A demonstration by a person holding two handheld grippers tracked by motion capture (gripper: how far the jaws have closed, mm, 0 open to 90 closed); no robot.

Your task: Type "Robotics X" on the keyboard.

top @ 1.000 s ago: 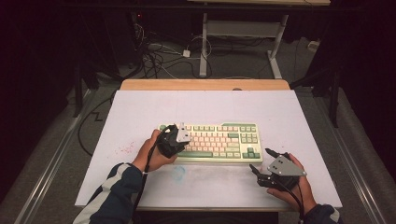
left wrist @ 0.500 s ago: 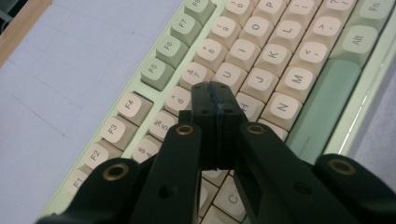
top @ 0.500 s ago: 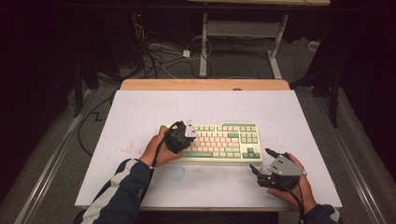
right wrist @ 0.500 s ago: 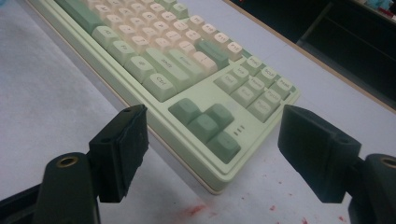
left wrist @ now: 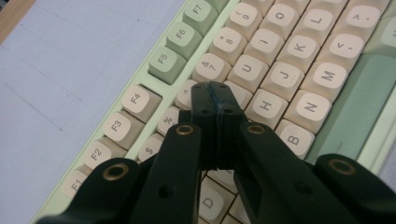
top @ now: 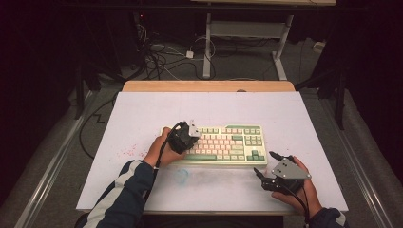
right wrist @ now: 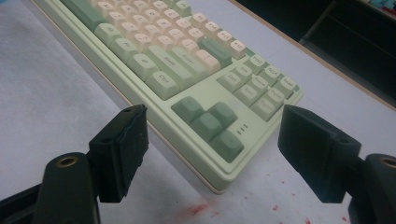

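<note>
A pale green keyboard with cream and green keys lies mid-table on the white sheet. My left gripper hangs over the keyboard's left part, held by a hand in a dark sleeve. In the left gripper view its jaws are shut pad to pad, and the left gripper has its tips just above the cream keys near the number row, with nothing between them. My right gripper rests near the table's front right and stands open. In the right gripper view the right gripper frames the keyboard's arrow-key corner without touching it.
Red specks and a bluish smudge mark the white sheet. A wooden table edge runs along the far side. Beyond it, cables and a white desk frame stand on the floor.
My left gripper has shifted a little to the right, further over the keyboard's left keys, and sunk slightly. The right gripper has stayed in place.
</note>
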